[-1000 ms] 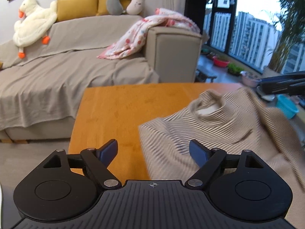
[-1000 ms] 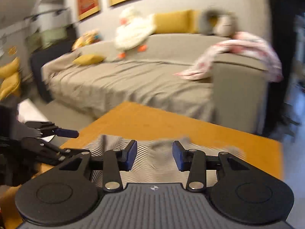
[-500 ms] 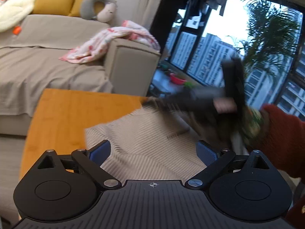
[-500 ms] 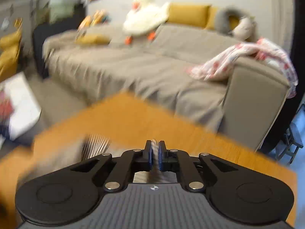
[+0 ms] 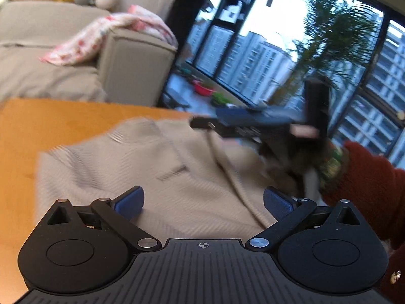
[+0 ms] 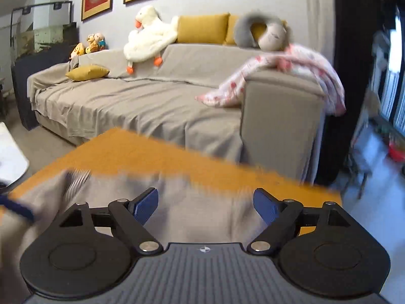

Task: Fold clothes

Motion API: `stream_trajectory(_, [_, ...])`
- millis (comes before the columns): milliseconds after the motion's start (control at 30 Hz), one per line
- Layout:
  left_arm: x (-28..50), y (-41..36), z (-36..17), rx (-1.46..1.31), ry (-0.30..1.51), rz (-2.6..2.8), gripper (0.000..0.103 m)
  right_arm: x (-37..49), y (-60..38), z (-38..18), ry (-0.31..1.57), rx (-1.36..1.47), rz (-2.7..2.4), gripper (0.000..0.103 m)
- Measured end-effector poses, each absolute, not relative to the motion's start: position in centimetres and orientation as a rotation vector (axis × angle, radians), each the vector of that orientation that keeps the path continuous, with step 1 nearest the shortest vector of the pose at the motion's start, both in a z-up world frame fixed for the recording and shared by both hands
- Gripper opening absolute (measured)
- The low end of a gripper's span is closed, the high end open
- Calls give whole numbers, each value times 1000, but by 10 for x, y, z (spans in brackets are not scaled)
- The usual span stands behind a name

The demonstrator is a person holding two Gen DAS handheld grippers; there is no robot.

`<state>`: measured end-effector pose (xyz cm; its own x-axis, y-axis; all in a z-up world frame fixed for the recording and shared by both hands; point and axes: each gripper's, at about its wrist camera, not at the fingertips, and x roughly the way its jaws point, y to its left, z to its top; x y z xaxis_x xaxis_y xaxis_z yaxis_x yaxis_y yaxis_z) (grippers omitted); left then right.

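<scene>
- Swinging round from the sofa toward the window, the left gripper (image 5: 203, 202) is now looking across the beige ribbed knit sweater (image 5: 152, 172) at the right gripper (image 5: 243, 124), which was only a sliver at the picture's edge a second ago.
- Both sets of jaws have just been opening: the right one was pinched tight on a fold of the knit half a second back and is now standing wide, released, with cloth lying below the blue pads (image 6: 144, 204) but not pressed by them.
- Left jaws are standing fully apart too, empty, hovering above the sweater's lower body.
- That sweater is lying spread on the orange wooden table (image 5: 63, 121), collar end away from the left camera, one side rumpled under the person's red fuzzy sleeve (image 5: 367, 177).
- Handling, as I judge it: soft, light, floppy, with no stiffness to hold a crease; the ribbing should give the pads decent bite.
- Best holds are looking like the hem corners or shoulder seams, pinching both layers together.
- Both grippers are tilting downward at the table; the right view is blurred, so exact edges are hard to call.
</scene>
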<state>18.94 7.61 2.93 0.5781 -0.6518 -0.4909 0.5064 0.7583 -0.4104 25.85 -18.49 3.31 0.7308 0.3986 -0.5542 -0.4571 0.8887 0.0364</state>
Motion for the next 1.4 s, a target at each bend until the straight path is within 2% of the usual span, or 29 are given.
stream_trajectory(167, [211,66,-2,-181,759,-566,101,203,-207,3,732,-20,456,85])
stream_trajectory(233, [214,74,-5,-158,751,-544,100,182,-199,-2,737,-19,455,91])
stream_trajectory(300, [213,83,-4,-140,756,-515,100,165,-187,-1,757,-22,494,103])
stream_trajectory(467, [207,101,-5,-122,730,-509,100,136,-170,5,763,-94,564,102])
stream_trajectory(533, [207,104,-4,-130,728,-515,100,128,-176,19,722,-132,572,97])
stream_trajectory(600, [204,103,-4,-115,722,-513,100,109,-181,35,665,-251,587,81])
stream_trajectory(667, [200,102,-5,-106,710,-510,102,91,-186,44,670,-339,615,72])
stream_trajectory(833, [193,100,-4,-127,710,-498,103,53,-179,31,741,-484,696,71])
stream_trajectory(933, [188,101,3,-153,720,-488,103,45,-172,18,703,-515,676,67])
stream_trajectory(1000, [180,102,12,-149,716,-485,103,51,-171,20,689,-499,634,12])
stream_trajectory(1167, [143,91,36,-6,675,-507,103,104,-219,65,559,-386,341,12])
stream_trajectory(1300, [108,80,41,143,668,-564,103,139,-307,137,363,-90,53,12])
stream_trajectory(1400, [99,73,36,212,677,-564,103,151,-345,157,312,71,-10,12])
